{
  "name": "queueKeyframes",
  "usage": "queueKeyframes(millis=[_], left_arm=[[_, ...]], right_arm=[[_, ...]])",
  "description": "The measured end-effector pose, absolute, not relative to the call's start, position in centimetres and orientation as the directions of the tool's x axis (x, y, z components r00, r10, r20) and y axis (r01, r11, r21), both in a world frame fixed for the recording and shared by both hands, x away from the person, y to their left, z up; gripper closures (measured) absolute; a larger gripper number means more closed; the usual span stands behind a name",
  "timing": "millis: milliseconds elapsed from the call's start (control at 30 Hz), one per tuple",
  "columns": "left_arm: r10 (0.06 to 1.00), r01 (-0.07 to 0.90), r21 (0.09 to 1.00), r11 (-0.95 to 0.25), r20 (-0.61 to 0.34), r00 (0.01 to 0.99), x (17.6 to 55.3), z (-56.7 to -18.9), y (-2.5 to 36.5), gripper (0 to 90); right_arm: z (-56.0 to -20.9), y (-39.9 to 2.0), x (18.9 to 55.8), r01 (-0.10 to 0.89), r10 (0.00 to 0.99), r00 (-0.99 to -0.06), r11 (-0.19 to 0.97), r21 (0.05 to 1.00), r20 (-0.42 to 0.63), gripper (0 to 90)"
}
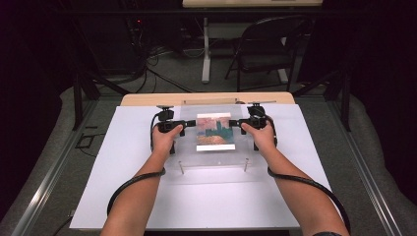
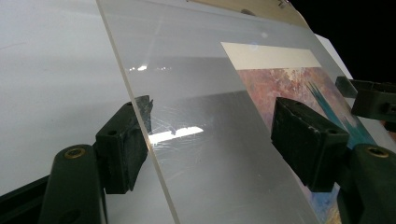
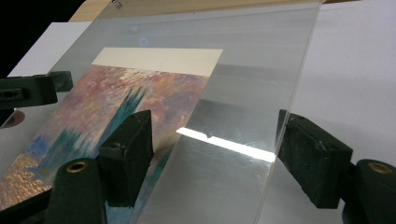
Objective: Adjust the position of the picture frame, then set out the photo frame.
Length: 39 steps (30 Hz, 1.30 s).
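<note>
You have the clear panel (image 1: 214,140) bracketed on both sides near the far edge of the tabletop (image 1: 123,196), with the print (image 1: 214,132) under it. Your left gripper (image 1: 183,129) straddles the panel's left edge and your right gripper (image 1: 237,123) its right edge; both sets of jaws stand apart with gaps at the pads, so neither pinches yet. Closing and lifting or seating the panel is left, I judge. Two standoffs (image 1: 181,167) stand at its near edge; a chair (image 1: 268,44) sits beyond, well clear.
</note>
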<state>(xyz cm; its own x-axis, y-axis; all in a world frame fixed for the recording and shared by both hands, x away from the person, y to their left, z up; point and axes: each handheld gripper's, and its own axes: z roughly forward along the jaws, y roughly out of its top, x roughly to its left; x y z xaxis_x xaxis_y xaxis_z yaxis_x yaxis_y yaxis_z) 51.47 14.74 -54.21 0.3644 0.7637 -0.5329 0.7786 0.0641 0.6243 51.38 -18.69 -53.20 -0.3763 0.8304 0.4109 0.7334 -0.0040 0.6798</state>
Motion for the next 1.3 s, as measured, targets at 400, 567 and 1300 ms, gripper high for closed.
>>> queueKeyframes(millis=[400,567,1300], left_arm=[[0.757,0.767,0.640,0.056,-0.527,0.385,51.1,-53.2,15.0,31.8],[0.757,0.759,0.649,0.052,-0.521,0.393,50.9,-52.7,14.9,32.3],[0.756,0.738,0.674,0.039,-0.502,0.419,49.9,-51.0,15.2,35.9]], right_arm=[[-52.2,-18.8,50.8,0.710,0.834,-0.396,0.013,0.704,0.385,28.4],[-51.7,-18.8,50.5,0.705,0.837,-0.400,0.020,0.709,0.373,28.8],[-49.8,-18.6,49.6,0.693,0.848,-0.414,0.059,0.719,0.330,30.5]])
